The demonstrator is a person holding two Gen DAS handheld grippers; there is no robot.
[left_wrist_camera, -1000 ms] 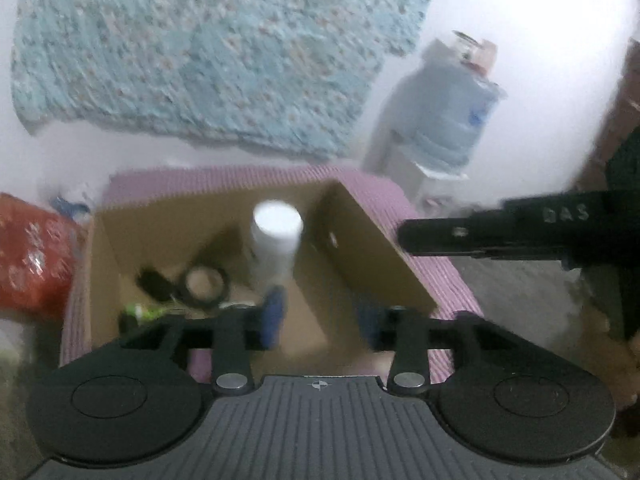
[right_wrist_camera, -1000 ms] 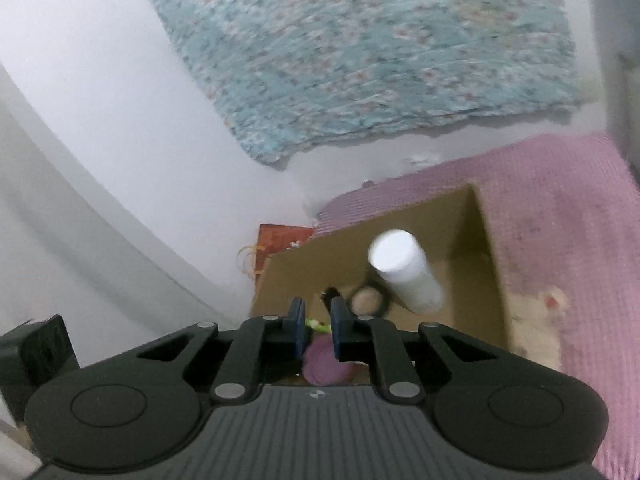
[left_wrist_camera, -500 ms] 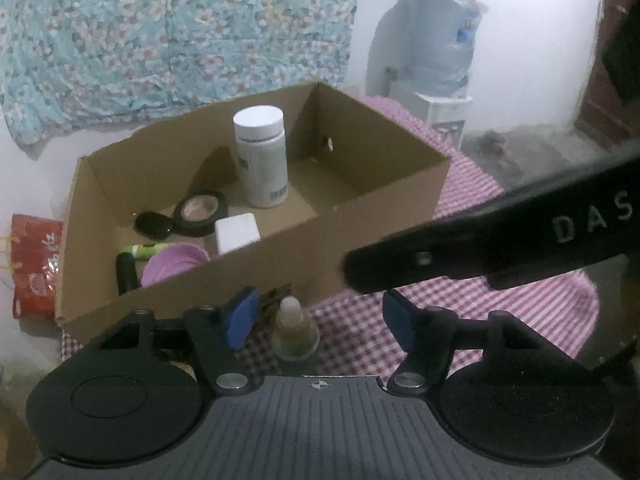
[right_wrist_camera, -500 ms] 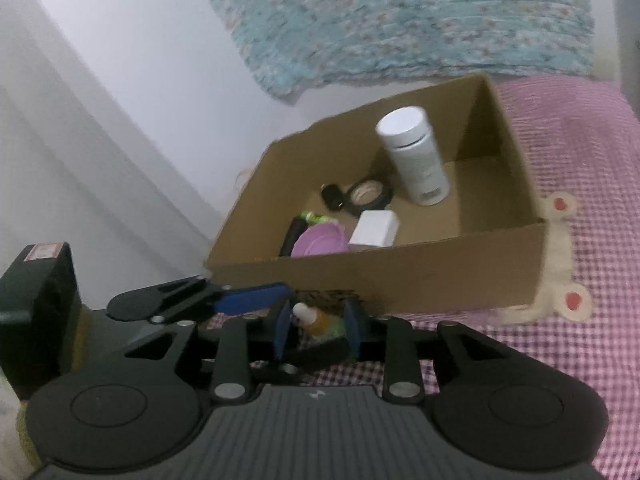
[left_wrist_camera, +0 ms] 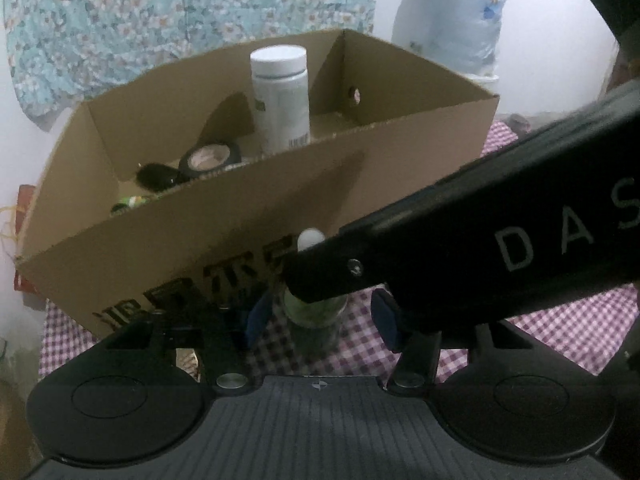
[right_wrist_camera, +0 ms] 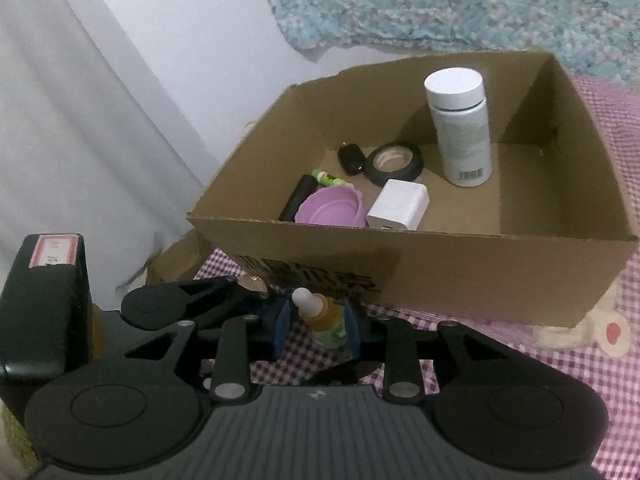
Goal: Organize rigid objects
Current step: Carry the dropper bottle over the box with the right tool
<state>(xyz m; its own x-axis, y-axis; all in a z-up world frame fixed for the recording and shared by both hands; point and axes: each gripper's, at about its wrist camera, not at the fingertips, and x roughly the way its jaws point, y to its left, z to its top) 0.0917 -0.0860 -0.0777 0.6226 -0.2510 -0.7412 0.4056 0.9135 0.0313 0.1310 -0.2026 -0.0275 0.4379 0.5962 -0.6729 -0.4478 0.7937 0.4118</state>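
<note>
The small dropper bottle [right_wrist_camera: 326,314] stands upright on the checked cloth [right_wrist_camera: 500,360] just in front of the cardboard box [right_wrist_camera: 480,264], long axis vertical, white tip up. Its body is clear with amber liquid and a pale green label. The right gripper [right_wrist_camera: 316,324] brackets it, pads at its sides; contact is unclear. The left gripper [left_wrist_camera: 320,318] is closing, spread around the same bottle without touching.
</note>
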